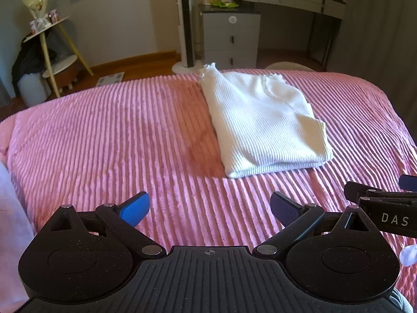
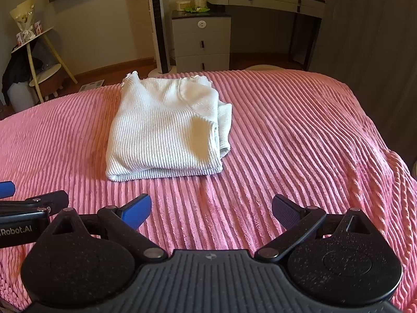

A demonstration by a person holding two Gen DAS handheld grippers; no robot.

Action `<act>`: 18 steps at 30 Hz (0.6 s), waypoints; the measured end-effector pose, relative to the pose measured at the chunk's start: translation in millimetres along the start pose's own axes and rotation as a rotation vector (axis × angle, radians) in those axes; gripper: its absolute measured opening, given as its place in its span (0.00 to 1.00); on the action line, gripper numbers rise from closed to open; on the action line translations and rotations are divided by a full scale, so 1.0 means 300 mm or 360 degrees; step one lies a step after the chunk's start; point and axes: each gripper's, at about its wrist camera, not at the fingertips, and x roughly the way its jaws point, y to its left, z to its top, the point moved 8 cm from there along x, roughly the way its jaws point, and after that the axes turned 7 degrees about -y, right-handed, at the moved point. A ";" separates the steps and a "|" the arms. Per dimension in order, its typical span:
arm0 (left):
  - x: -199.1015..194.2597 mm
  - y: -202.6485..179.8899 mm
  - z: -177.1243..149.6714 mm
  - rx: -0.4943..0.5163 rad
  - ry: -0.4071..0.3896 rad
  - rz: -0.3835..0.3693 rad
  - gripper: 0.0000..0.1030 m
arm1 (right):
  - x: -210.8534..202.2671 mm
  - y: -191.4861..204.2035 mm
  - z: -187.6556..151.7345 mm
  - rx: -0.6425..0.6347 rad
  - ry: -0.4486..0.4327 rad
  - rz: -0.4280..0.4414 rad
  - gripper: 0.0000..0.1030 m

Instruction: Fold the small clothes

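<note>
One folded white ribbed knit top (image 2: 166, 127) lies mid-far on the pink ribbed plush bedspread (image 2: 299, 135), left gripper (image 1: 209, 210) and right gripper (image 2: 211, 211) both spread wide, empty; only left view shows pale fabric (image 1: 11, 234) at near-left edge.

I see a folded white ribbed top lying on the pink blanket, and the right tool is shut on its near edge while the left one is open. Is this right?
Not quite. The right tool is open too, and it holds nothing: in the right wrist view its fingers stand wide apart over bare pink blanket, short of the folded white ribbed top. The left tool is open, as you say.
</note>
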 end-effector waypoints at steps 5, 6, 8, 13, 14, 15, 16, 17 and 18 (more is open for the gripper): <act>-0.003 0.005 0.005 -0.0003 -0.0009 0.0003 0.99 | -0.004 0.004 -0.001 -0.0003 -0.0007 0.0002 0.96; -0.005 0.007 0.006 -0.0007 -0.0011 0.0003 0.99 | -0.006 0.005 -0.001 -0.0004 -0.0010 0.0004 0.96; -0.006 0.010 0.007 -0.0011 -0.0011 0.0002 0.99 | -0.010 0.007 -0.001 -0.0004 -0.0012 0.0001 0.96; -0.007 0.011 0.009 -0.0005 -0.0016 0.0002 0.99 | -0.015 0.010 0.000 -0.0011 -0.0018 -0.0003 0.96; -0.007 0.012 0.009 -0.0008 -0.0016 0.0001 0.99 | -0.016 0.010 -0.001 -0.0014 -0.0018 -0.0006 0.96; -0.008 0.010 0.008 -0.0010 -0.0017 0.0000 0.99 | -0.017 0.009 -0.002 -0.0017 -0.0018 -0.0010 0.96; -0.009 0.010 0.007 -0.0010 -0.0017 -0.0001 0.99 | -0.018 0.008 -0.003 -0.0017 -0.0018 -0.0013 0.96; -0.009 0.009 0.007 -0.0009 -0.0016 -0.0002 0.99 | -0.019 0.007 -0.004 -0.0017 -0.0019 -0.0015 0.96; -0.010 0.007 0.006 -0.0006 -0.0016 -0.0003 0.99 | -0.020 0.005 -0.003 -0.0014 -0.0019 -0.0015 0.96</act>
